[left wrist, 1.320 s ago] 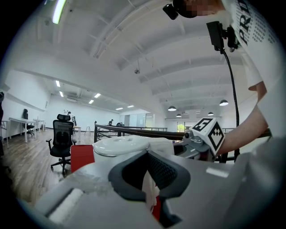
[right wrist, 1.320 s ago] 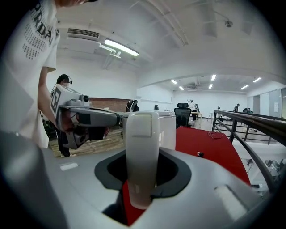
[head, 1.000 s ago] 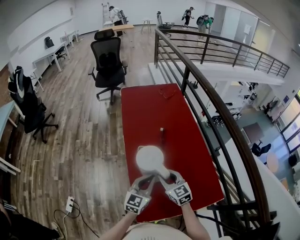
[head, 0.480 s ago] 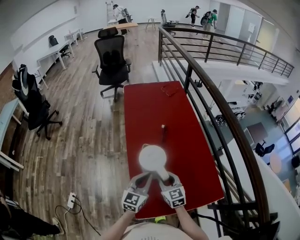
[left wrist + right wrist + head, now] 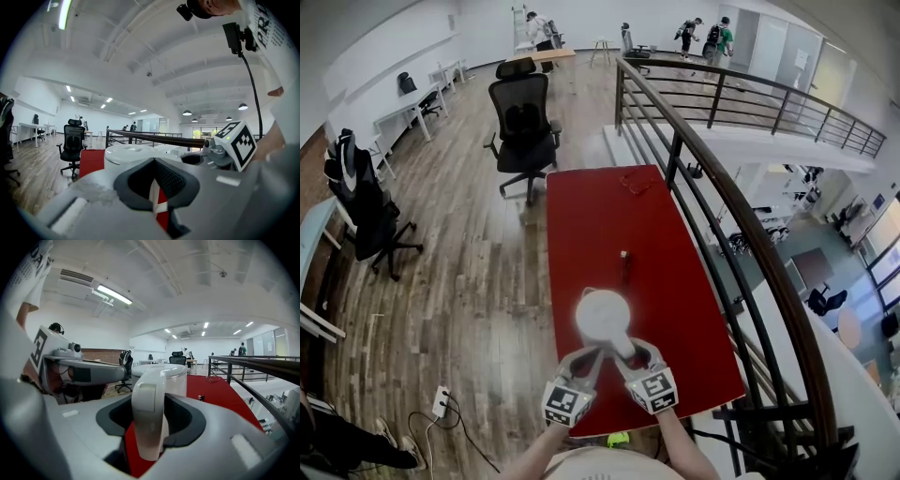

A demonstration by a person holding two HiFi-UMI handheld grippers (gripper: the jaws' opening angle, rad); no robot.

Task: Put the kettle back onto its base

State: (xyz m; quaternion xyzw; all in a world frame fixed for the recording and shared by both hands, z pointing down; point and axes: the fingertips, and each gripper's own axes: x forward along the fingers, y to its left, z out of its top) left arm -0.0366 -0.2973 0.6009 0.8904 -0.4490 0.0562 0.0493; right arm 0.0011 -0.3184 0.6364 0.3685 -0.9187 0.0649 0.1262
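A white kettle (image 5: pixel 602 317) stands on the red table (image 5: pixel 609 220) near its front end; I cannot see its base under it. The kettle's handle (image 5: pixel 149 413) points toward me and lies between the jaws of my right gripper (image 5: pixel 625 351). Those jaws are opening, and a dark gap shows on each side of the handle. My left gripper (image 5: pixel 592 357) sits just left of the handle, close to the kettle's body (image 5: pixel 131 152), shut with nothing in it.
A small dark object (image 5: pixel 623 256) lies on the table beyond the kettle, and a thin tangle (image 5: pixel 635 183) rests near the far end. A metal railing (image 5: pixel 722 202) runs along the table's right side. An office chair (image 5: pixel 525 127) stands past the far end.
My right gripper's jaws have spread a little around the handle. The kettle and my left gripper have stayed where they were.
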